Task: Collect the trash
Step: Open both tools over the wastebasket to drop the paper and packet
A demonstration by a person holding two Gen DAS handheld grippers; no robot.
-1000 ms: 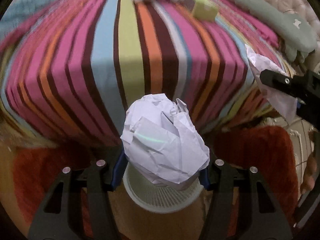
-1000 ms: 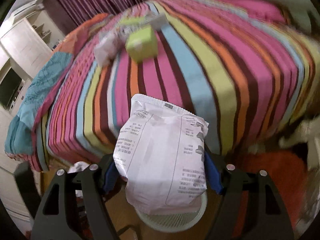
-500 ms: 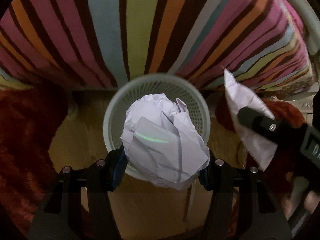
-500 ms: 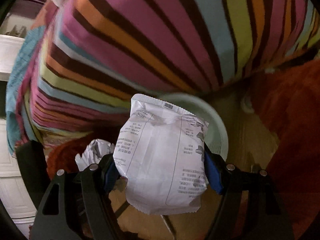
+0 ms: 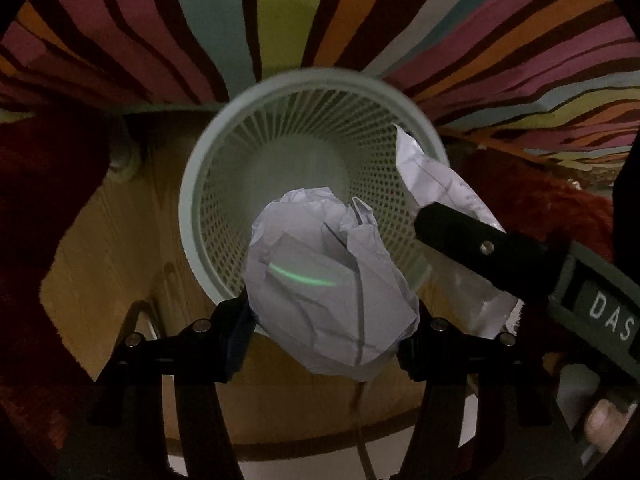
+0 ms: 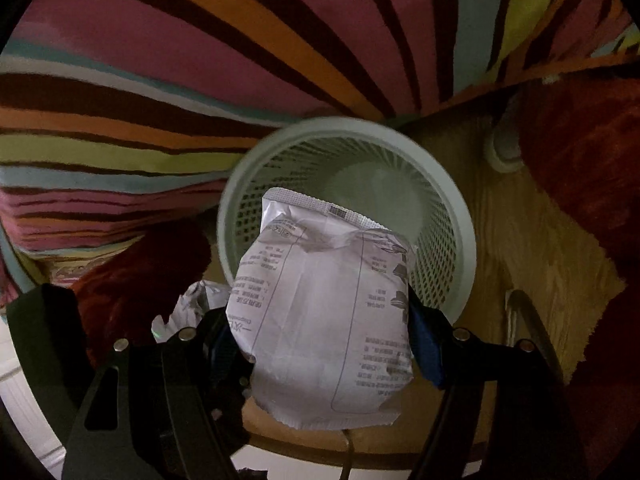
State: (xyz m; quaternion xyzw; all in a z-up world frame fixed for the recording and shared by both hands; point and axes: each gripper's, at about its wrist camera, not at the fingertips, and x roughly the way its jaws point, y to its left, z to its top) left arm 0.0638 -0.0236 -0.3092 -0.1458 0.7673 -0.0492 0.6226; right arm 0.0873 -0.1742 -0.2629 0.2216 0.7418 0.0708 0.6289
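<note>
Below, the mesh wastebasket (image 5: 208, 184) looks empty; left gripper (image 5: 330, 332) clamps crumpled paper (image 5: 324, 280), right gripper (image 6: 328, 336) a snack packet (image 6: 324, 320).

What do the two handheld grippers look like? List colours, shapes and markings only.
Left gripper: black angular fingers with small silver screw heads and dark blue pads. Right gripper: same black fingers, silver screws, brighter blue pads. The left wrist view shows its grey-green body with white letters "DAS".

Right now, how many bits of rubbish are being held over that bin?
2. A crumpled paper ball sits in the left tool; a white printed packet sits in the right tool. The mesh bin below looks bare inside.
</note>
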